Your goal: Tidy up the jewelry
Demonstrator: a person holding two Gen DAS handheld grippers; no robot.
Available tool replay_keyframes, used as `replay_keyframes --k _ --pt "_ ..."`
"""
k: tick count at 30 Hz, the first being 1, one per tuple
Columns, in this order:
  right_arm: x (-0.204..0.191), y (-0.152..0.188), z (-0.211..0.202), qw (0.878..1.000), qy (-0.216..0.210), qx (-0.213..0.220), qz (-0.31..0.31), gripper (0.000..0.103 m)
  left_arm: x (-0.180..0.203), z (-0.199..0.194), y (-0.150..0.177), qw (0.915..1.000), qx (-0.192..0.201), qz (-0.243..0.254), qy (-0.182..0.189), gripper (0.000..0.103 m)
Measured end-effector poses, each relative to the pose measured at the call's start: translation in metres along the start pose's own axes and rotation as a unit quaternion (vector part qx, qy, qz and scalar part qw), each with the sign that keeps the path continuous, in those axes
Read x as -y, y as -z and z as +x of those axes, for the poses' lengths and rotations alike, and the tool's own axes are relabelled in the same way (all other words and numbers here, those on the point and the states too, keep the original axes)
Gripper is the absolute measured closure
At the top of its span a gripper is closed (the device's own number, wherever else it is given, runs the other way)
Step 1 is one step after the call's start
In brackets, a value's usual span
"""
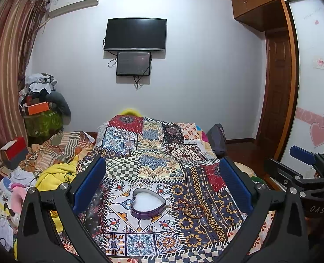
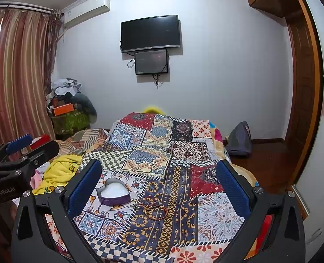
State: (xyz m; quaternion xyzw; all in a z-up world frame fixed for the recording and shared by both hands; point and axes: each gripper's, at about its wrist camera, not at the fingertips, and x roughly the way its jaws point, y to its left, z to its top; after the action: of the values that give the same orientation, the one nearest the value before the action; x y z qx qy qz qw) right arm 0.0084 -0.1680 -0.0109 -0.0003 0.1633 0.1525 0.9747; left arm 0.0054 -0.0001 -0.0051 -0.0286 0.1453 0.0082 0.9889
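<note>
Plainly, a heart-shaped tin box (image 1: 148, 203) with purple walls and white padding lies open on the patchwork bedspread (image 1: 153, 166), its tip pointing toward the cameras. Just right of it rests a thin reddish beaded bracelet (image 2: 154, 212), flat in loose loops. Left gripper (image 1: 163, 188) and right gripper (image 2: 159, 188) both hover spread wide, holding nothing

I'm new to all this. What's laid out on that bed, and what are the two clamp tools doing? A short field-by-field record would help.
surface: patchwork bedspread
box: purple heart-shaped box, lid off, white lining showing
jewelry: reddish beaded bracelets and a small metal piece, on the cloth beside the box, not inside
left gripper: open, holding nothing, above the bed
right gripper: open, holding nothing, above the bed
wall behind: dark TV
</note>
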Motion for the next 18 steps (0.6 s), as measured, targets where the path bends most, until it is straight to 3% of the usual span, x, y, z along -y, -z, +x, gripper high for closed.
replay_keyframes --k 10,18 --pt "0.006 0.008 0.015 1.000 0.006 -0.020 0.002 0.000 -0.001 0.023 0.004 0.9996 -0.026 0.001 -0.004 0.000" --pt "0.019 0.032 0.051 0.997 0.021 -0.077 -0.005 0.000 -0.005 0.069 0.024 0.9956 -0.094 -0.005 -0.001 0.000"
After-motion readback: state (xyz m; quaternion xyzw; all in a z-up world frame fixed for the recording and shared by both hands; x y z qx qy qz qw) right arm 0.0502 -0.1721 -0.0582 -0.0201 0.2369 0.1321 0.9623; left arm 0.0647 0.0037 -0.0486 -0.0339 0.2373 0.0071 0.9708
